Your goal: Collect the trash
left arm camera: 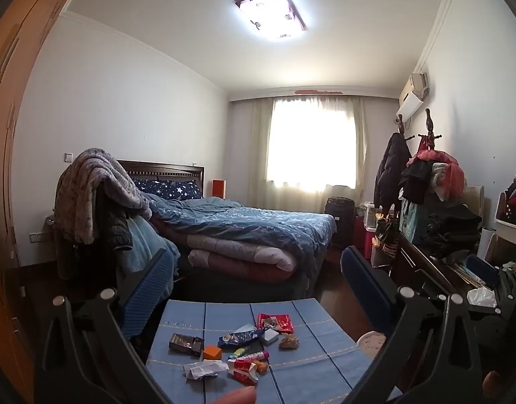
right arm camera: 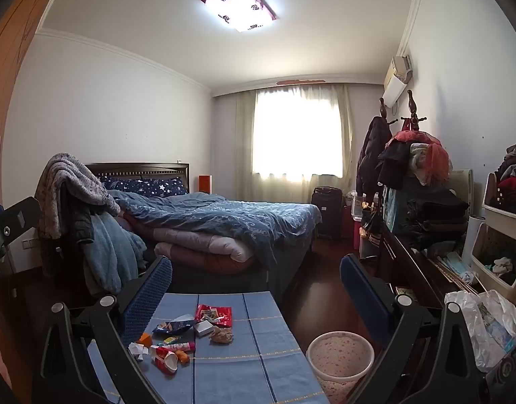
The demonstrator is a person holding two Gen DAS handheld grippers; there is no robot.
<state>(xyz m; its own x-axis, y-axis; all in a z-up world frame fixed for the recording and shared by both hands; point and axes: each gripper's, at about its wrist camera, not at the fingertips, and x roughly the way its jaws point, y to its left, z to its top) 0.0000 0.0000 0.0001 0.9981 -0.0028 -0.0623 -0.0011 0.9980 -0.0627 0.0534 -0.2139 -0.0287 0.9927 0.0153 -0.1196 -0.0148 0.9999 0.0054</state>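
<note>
While both your left gripper (left arm camera: 254,269) and right gripper (right arm camera: 256,274) hang released and empty, the trash (right arm camera: 190,333) lies untouched on the desk (right arm camera: 275,353) just below them, so lower one onto a wrapper and carry it to the bin (right arm camera: 340,357) beneath the right gripper.

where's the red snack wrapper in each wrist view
Left wrist: the red snack wrapper lies at the far side of the litter pile on the blue table, low and central.
Right wrist: the wrapper sits low, left of centre, on the same table.
Shared landmark: the crumpled brown paper just in front of it.
</note>
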